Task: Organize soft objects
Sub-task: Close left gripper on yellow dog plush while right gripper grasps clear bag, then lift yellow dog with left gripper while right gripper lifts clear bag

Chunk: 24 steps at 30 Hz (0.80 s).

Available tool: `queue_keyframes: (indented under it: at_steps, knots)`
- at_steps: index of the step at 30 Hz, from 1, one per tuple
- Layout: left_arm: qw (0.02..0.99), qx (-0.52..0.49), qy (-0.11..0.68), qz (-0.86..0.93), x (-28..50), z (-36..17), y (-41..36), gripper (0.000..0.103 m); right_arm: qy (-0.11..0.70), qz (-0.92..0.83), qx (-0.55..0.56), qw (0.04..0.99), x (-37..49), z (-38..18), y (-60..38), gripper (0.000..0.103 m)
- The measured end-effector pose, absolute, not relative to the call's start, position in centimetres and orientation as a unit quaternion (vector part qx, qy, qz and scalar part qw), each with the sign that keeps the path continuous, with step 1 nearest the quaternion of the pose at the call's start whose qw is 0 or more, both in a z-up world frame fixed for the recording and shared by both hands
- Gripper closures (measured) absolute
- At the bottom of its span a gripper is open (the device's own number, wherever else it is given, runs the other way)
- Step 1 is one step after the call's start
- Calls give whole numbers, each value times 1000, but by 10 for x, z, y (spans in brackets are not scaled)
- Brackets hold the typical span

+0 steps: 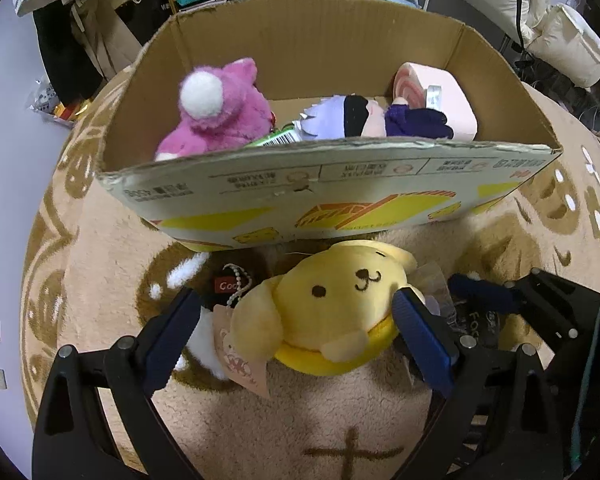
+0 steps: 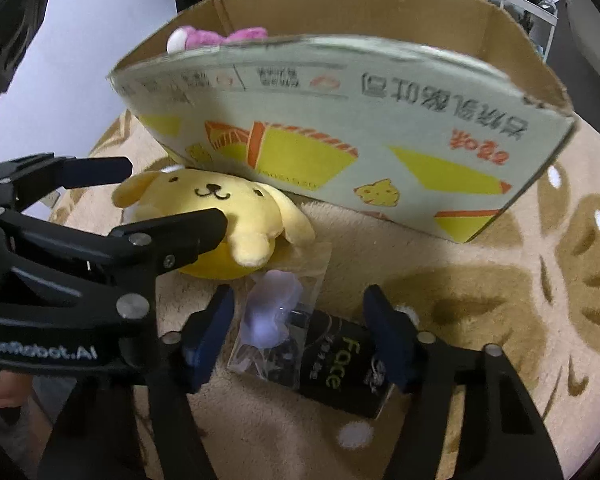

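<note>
Left gripper [image 1: 300,332] spread wide, straddling the yellow dog plush [image 1: 320,312]; right pad touching the plush's side, left pad apart from it. Not yet clamped. Right gripper [image 2: 300,340] also wide, hovering over a black "Face" packet [image 2: 340,372] and a clear bag with a pale purple item [image 2: 276,312]; holding nothing.

Plush lies on the rug [image 1: 260,432], just in front of the cardboard box [image 1: 340,200], near wall almost touching its head. Hang tag and bead chain [image 1: 240,280] trail off its left side.

Handling, by judgement: light, squashy, fuzzy cover gives good friction; it will compress a lot before the pads bite. Best taken across the round head, well in from the floppy ears; mind the tag snagging on the box rim.

Inside box: pink plush [image 1: 220,108], purple-clad doll [image 1: 380,118], pink roll-shaped cushion [image 1: 432,92], green-labelled packet barely visible.

Surface: deep-pile tan rug with brown pattern, soft, objects sink slightly. Beyond the rug's far edge: cluttered room, shelving, hanging clothes, white bedding.
</note>
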<state>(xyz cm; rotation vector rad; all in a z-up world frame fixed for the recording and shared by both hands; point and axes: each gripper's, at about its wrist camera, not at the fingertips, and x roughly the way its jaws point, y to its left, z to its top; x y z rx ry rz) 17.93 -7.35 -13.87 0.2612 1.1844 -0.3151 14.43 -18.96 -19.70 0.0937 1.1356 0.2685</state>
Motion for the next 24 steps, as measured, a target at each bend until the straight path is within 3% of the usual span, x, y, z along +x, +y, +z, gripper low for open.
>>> queue_keyframes:
  at_steps: [4,9,24]
  knots:
    - [802,111,566,-157,182,-145,-74,18,538,134,38,831,149,-202,-181,60]
    - [799,102,569,-167,180,-146,-72,33,538,131,36,832,152,-204,-175,61]
    - [809,94,556,-166,161,-142,-82,60,536,129,43,833,145,-201,-194,62]
